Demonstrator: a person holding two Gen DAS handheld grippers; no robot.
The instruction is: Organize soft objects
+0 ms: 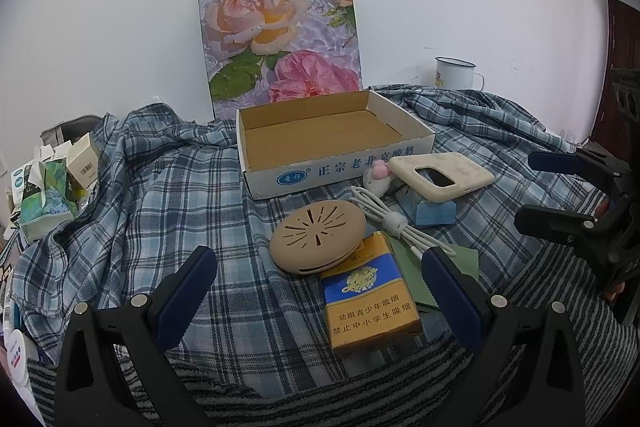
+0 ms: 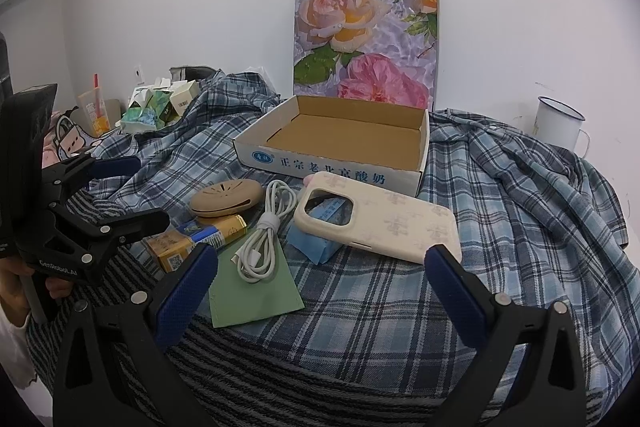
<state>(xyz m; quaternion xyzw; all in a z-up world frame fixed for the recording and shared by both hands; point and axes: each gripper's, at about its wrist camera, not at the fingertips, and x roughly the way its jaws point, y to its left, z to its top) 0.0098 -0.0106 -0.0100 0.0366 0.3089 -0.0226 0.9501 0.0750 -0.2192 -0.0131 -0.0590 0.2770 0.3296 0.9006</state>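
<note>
Both grippers hang spread and empty over the near edge of the bench: the left gripper [image 1: 320, 287] above the cigarette pack [image 1: 370, 301], the right gripper [image 2: 320, 279] short of the phone case [image 2: 380, 223].

The soft things lie in a tight cluster near the middle of the bench, just in front of the empty cardboard box [image 1: 332, 139]. The phone case rests tilted on a blue tissue packet [image 2: 316, 241], the bundled white cable [image 2: 262, 239] lies across a green pouch [image 2: 256, 295], and the beige silicone case [image 1: 318, 235] touches the cigarette pack.

The crowding is probably the main risk. Pulling the phone case could drag the packet from under it. A loose pinch on the cable may let its loops trail and snag on neighbours, and a low approach could catch the plaid shirt [image 2: 520, 187] and shift everything.

That rumpled shirt covers the bench over a striped cloth [image 2: 248, 379]. Behind stand a floral board [image 1: 280, 35], a white wall and an enamel mug [image 2: 558, 125].
</note>
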